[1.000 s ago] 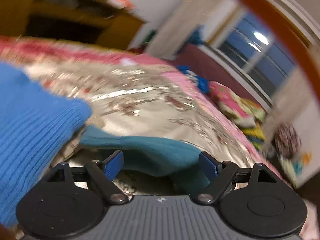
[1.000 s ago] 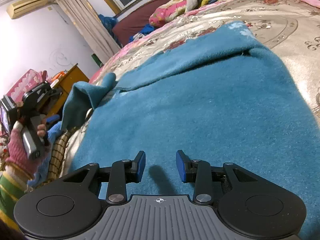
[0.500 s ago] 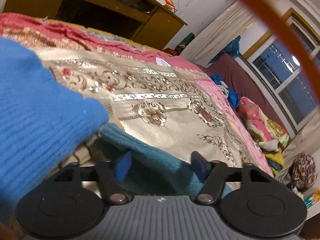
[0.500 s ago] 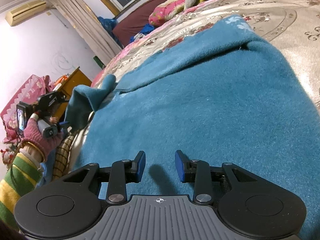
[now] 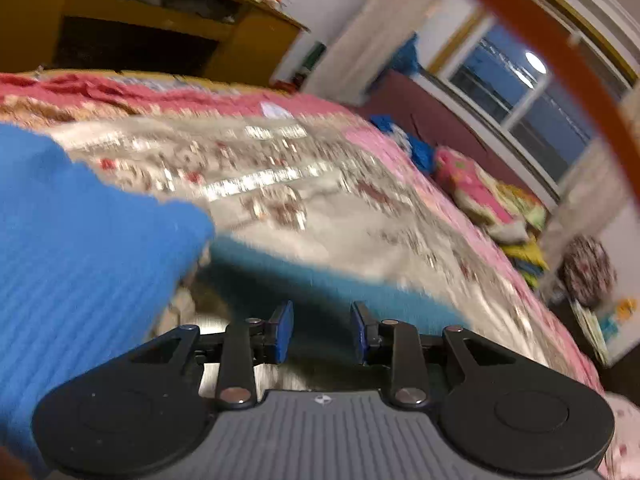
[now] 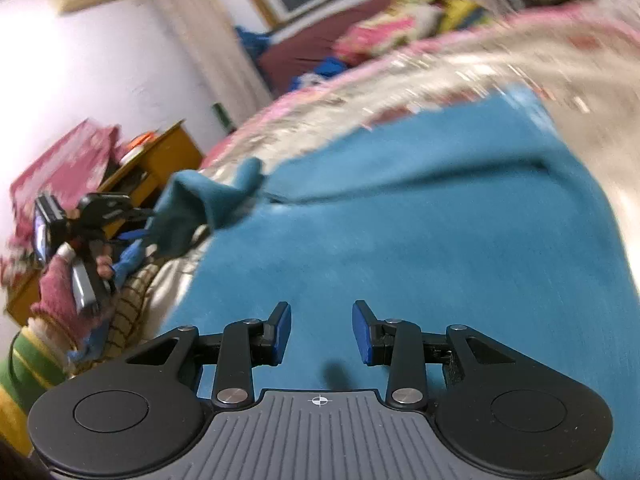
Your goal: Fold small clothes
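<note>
Through my cameras I saw a teal garment (image 6: 420, 240) on a cream and silver floral bedspread (image 5: 320, 200) bordered pink, a bright blue ribbed knit (image 5: 80, 248), blue pads (image 6: 282, 334) on black grippers, and a yellow-brown cabinet (image 5: 248, 40).

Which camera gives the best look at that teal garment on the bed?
The right wrist view: the teal garment fills it, spread flat with a fold across. The left wrist view catches only a blurred edge of it.
</note>
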Motion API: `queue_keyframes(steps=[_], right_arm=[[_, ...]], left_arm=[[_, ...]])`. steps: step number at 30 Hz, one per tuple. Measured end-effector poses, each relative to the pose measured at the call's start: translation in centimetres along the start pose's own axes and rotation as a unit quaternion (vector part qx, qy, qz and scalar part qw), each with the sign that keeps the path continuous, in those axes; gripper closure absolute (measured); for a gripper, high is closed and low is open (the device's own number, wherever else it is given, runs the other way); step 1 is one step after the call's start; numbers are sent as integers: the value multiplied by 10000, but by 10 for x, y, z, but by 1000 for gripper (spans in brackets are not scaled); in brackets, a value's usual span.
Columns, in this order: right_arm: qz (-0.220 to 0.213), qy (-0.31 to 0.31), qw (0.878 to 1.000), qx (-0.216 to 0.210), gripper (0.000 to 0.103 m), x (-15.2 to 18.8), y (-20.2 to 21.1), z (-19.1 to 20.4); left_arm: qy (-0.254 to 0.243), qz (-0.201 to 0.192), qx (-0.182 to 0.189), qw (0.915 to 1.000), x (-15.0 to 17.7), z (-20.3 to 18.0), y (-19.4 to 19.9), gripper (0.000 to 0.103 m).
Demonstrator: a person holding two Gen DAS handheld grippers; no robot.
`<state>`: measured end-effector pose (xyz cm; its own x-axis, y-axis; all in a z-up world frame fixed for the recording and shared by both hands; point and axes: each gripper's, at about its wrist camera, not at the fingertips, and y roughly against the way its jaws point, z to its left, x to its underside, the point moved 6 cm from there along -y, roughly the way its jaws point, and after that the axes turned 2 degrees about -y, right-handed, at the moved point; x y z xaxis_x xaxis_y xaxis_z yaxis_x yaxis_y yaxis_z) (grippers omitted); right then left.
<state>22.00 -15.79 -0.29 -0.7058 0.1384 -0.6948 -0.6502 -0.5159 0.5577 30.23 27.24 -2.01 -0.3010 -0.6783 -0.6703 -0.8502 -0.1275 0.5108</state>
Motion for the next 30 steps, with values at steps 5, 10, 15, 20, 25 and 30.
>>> queue_keyframes(steps=[5, 10, 15, 20, 25, 30], right_arm=[[89, 1048, 9943, -181, 68, -47, -26, 57], [293, 2155, 9747, -508, 66, -94, -72, 129], [551, 3205, 9403, -1008, 64, -119, -129, 216], [1056, 4716, 8667, -1236, 63, -98, -197, 291], [1384, 5514, 8116, -1342, 56, -67, -248, 329], [1618, 5858, 7869, -1066, 56, -51, -292, 335]], left_arm=[[-288, 404, 460, 9977, 37, -1, 10, 67], [-808, 538, 841, 9917, 61, -9, 20, 66], [-554, 545, 1081, 9911, 47, -1, 19, 63], [-354, 755, 1074, 9907, 45, 15, 11, 63], [-379, 854, 1171, 9887, 49, 16, 8, 63], [-353, 954, 1196, 9876, 52, 17, 6, 63]])
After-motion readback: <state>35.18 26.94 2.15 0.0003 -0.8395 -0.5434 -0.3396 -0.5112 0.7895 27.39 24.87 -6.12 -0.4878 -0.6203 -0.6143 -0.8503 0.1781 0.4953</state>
